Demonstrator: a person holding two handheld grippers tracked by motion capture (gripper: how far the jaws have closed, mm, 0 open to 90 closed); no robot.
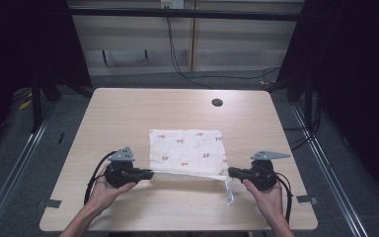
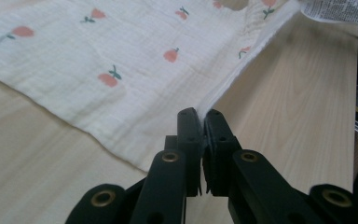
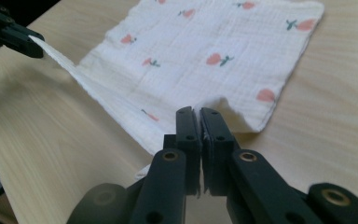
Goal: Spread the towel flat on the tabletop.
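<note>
While the cloth [image 1: 186,148] lay mid-table (near edge lifted), we saw the left gripper [image 1: 147,174] and right gripper [image 1: 233,172] each pinching a near corner, jaws pressed together.

A soft, crinkled woven cloth [image 1: 187,150] lies on a smooth, matt pale wood-grain table [image 1: 128,108].

We see bare light wooden tabletop [image 1: 128,106] on all sides of the white fruit-printed muslin cloth [image 1: 187,148], open for passing. A small dark round hole [image 1: 217,102] sits near the far edge, well apart from the cloth.
</note>
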